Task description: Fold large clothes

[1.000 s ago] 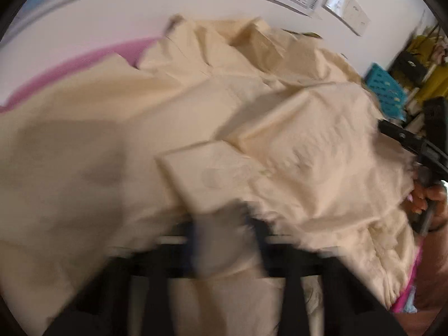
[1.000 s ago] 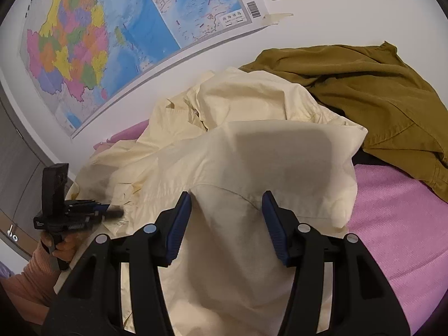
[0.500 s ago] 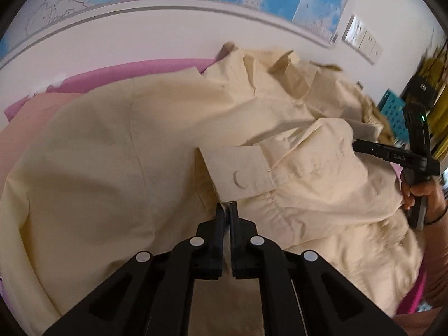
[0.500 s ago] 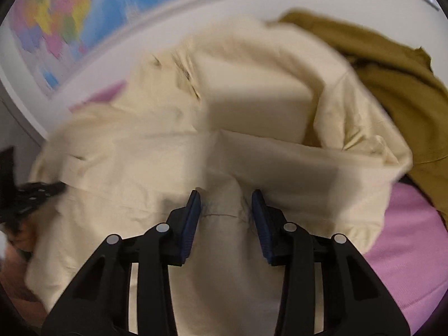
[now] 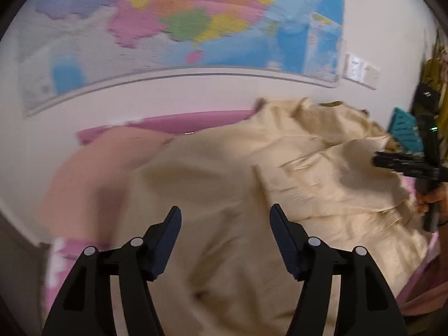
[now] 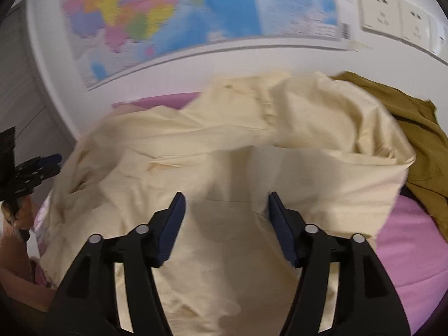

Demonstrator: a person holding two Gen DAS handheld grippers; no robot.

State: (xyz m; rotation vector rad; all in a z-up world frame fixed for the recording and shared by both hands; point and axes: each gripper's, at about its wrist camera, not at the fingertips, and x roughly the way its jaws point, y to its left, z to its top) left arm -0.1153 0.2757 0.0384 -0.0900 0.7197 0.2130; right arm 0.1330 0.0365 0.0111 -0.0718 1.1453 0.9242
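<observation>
The cream shirt (image 6: 224, 151) lies crumpled across the pink bed (image 6: 406, 252). Both the left gripper (image 5: 225, 225) and right gripper (image 6: 226, 210) have just been opening, jaws apart above the cloth, nothing clamped.

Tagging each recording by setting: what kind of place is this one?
Probably a bedroom in a home: a cream shirt spread on a pink bed sheet, a large map poster and wall sockets behind it, and an olive garment lying alongside.

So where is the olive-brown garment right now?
In the right wrist view, the olive-brown garment lies at the right on the pink sheet, against the wall below the sockets, partly under the cream shirt.
</observation>
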